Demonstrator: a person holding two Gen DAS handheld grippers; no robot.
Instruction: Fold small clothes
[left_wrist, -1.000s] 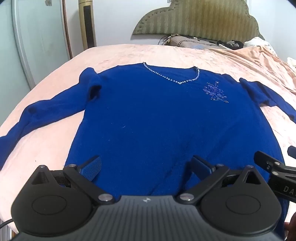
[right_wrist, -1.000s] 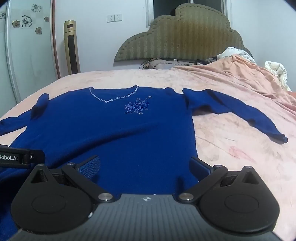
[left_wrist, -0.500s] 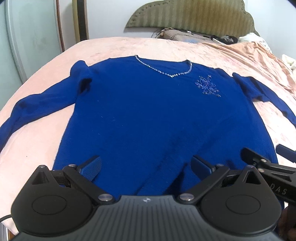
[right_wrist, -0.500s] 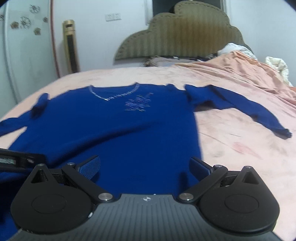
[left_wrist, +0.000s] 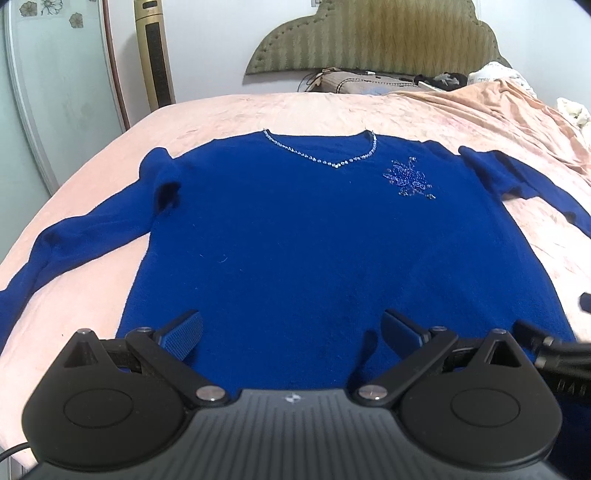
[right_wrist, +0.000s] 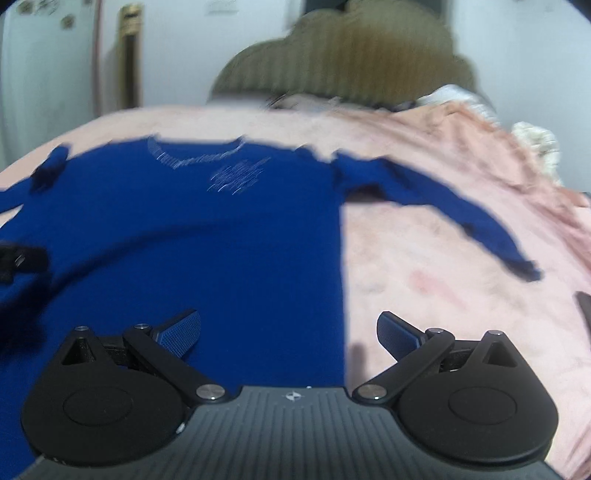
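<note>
A royal blue long-sleeved sweater (left_wrist: 314, 236) with a beaded V-neck and a beaded flower lies flat, front up, on the pink bed, sleeves spread to both sides. My left gripper (left_wrist: 291, 328) is open and empty above the sweater's lower hem. My right gripper (right_wrist: 288, 328) is open and empty above the hem's right corner, straddling the sweater's (right_wrist: 192, 236) right side edge. The right wrist view is blurred by motion. Part of the right gripper shows at the right edge of the left wrist view (left_wrist: 554, 350).
The pink bedsheet (left_wrist: 369, 110) covers the bed. A padded olive headboard (left_wrist: 373, 37) stands at the far end, with a pillow and clutter below it. A rumpled peach blanket (left_wrist: 517, 110) lies at the far right. A tall fan (left_wrist: 153, 51) and a glass door stand left.
Both grippers have tilted up a little, so more of the headboard and wall shows. The right gripper has shifted right toward the sweater's side edge. The sweater has not moved.
</note>
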